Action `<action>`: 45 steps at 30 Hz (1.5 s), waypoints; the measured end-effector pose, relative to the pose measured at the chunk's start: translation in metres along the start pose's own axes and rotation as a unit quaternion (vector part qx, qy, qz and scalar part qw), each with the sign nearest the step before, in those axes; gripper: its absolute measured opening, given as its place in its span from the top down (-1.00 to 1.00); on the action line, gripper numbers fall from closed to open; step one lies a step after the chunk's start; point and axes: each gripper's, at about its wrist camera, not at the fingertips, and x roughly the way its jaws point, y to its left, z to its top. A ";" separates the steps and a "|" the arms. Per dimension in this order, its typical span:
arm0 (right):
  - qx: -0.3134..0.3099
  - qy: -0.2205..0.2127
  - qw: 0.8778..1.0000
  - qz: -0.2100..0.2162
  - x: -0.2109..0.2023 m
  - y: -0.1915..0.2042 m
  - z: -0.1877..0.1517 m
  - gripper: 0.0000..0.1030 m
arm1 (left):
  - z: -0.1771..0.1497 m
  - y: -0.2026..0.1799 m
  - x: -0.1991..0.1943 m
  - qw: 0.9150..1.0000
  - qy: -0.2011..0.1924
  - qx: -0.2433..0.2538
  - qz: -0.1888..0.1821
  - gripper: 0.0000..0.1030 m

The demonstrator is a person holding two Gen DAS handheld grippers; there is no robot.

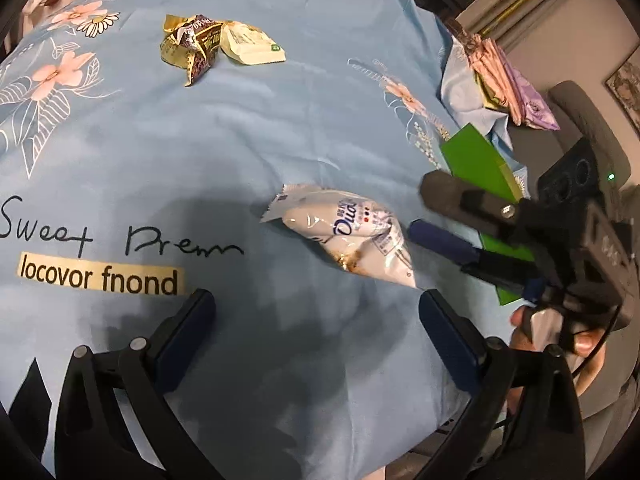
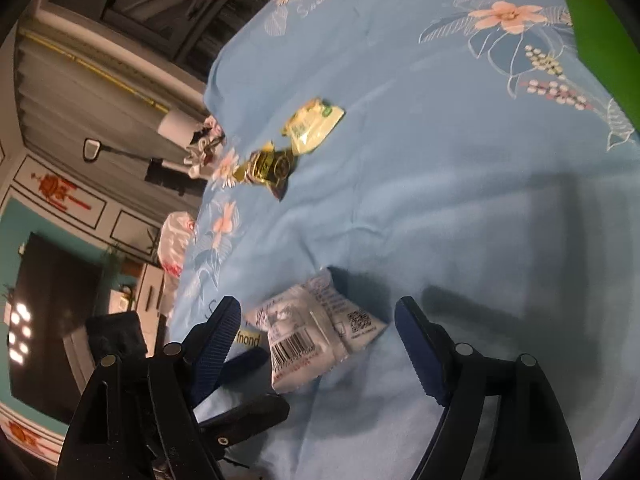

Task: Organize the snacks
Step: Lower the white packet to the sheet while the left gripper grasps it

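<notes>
- Blue floral sheet (image 1: pixel 280 128) covers the surface; printed script and a cream label strip (image 1: pixel 100 278) sit at the left in the left wrist view.
- Left tool (image 1: pixel 316 312): released, jaws spread wide, nothing between the pads; it hangs over bare sheet, near the white packet.
- Far snack cluster: crumpled gold wrappers (image 1: pixel 188 46) touching a cream packet (image 1: pixel 256 46), well apart from both tools, toward the far side of the sheet. Same cluster in the right wrist view: gold wrappers (image 2: pixel 268 168), cream packet (image 2: pixel 312 124).
- White packet (image 1: pixel 348 236) with blue lettering lies flat on the sheet, mid-frame, just ahead of the left tool and just beside the right tool's tips.
- Right tool (image 1: pixel 418 210) enters from the right, held by a hand (image 1: pixel 560 336); jaws released and standing wide.
- Right wrist view: right tool (image 2: pixel 318 316) frames the white packet (image 2: pixel 316 334), barcode side up; packet lies between the fingers, no pad contact visible.
- Green card (image 1: pixel 480 164) lies under the right tool on the right side of the sheet.
- Pink and purple packets (image 1: pixel 516 88) lie at the far right edge.
</notes>
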 end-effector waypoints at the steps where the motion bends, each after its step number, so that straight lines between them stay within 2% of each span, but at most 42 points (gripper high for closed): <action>1: -0.001 -0.001 1.000 -0.004 -0.001 0.001 0.001 -0.66 | -0.001 -0.001 -0.001 1.000 -0.002 -0.002 0.003 -0.99; 7: 0.010 0.023 1.000 -0.006 0.007 -0.003 0.000 -0.70 | -0.002 0.004 -0.013 1.000 0.007 -0.017 -0.002 -0.99; 11: 0.018 0.014 1.000 0.003 -0.002 -0.008 -0.001 -0.70 | 0.009 0.032 -0.018 0.995 -0.009 -0.095 -0.016 -0.99; 13: 0.021 0.009 1.000 0.009 -0.005 -0.010 -0.001 -0.70 | 0.015 0.044 -0.015 0.991 -0.010 -0.131 -0.036 -0.99; 16: 0.033 0.028 0.999 0.022 0.000 -0.014 -0.005 -0.70 | 0.024 0.048 -0.012 0.986 -0.015 -0.155 -0.059 -0.99; 19: 0.074 0.056 0.995 0.048 0.012 -0.022 -0.013 -0.70 | 0.026 0.051 -0.004 0.976 -0.007 -0.184 -0.114 -0.97; 22: 0.072 0.045 0.995 0.056 0.012 -0.020 -0.016 -0.70 | 0.025 0.045 -0.007 0.979 -0.014 -0.177 -0.103 -0.96; 28: 0.071 0.040 0.995 0.051 0.017 -0.012 -0.019 -0.69 | 0.025 0.038 -0.006 0.983 -0.038 -0.174 -0.052 -0.60; 30: 0.069 0.031 0.996 0.040 0.018 -0.009 -0.021 -0.63 | 0.022 0.037 -0.005 0.983 -0.048 -0.172 -0.043 -0.50; 31: 0.069 0.028 0.996 0.038 0.018 -0.009 -0.022 -0.44 | 0.021 0.036 -0.004 0.984 -0.051 -0.169 -0.033 -0.33; 32: 0.072 0.031 0.996 0.037 0.021 -0.009 -0.023 -0.12 | 0.021 0.034 -0.002 0.986 -0.049 -0.160 -0.025 -0.19; 33: 0.078 0.041 0.996 0.031 0.026 -0.011 -0.024 0.05 | 0.021 0.033 -0.002 0.987 -0.050 -0.152 -0.016 -0.07; 34: 0.080 0.045 0.995 0.030 0.029 -0.013 -0.023 0.07 | 0.021 0.032 0.002 0.988 -0.042 -0.149 -0.029 0.26; 36: 0.073 0.036 0.997 0.016 0.025 -0.011 -0.024 0.11 | 0.021 0.040 0.009 0.981 -0.028 -0.174 -0.075 0.31; 41: 0.056 0.021 0.998 0.010 0.021 -0.009 -0.026 0.12 | 0.023 0.058 0.016 0.967 -0.013 -0.222 -0.127 0.44; 45: 0.046 0.017 0.999 0.015 0.019 -0.010 -0.025 0.13 | 0.025 0.052 0.011 0.971 -0.015 -0.206 -0.123 0.50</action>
